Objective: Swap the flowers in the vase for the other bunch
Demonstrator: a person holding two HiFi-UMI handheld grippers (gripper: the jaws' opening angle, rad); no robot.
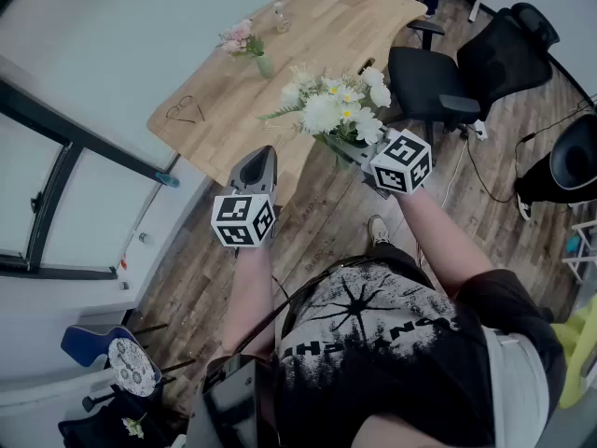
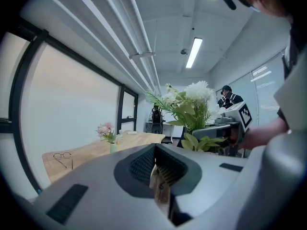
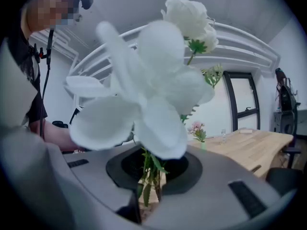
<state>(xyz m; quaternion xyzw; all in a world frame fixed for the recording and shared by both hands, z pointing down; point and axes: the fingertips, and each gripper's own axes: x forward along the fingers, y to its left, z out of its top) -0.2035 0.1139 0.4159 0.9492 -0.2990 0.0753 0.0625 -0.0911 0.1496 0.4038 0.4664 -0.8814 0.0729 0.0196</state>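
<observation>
- While my right tool [image 3: 148, 176] pinches the white bunch [image 1: 334, 110] low on its thin green stems, the heavy heads lean well out ahead of it. I judge a quick swing could twist the stems in the pads or let one slide out.
- That bunch hangs off the near edge of the tabletop [image 1: 233, 119], above the floor [image 1: 326, 222], so anything I lose would land down there.
- The small green vase [image 1: 265, 64] stands far up the tabletop, well apart from both tools, with the pink flowers [image 1: 240, 37] in it. The white stems have no room until those come out.
- My left tool [image 2: 160, 178] is pressed together with nothing in it. I must spread it before reaching in, or I will only shove the pink stems.
- The vase looks light and narrow. Pulling at a slant would likely tip it, and a clear bottle [image 1: 280, 17] stands near enough to be knocked.
- A big bloom fills the right gripper view, so I can't trust that camera for aiming the stems at the vase mouth.
</observation>
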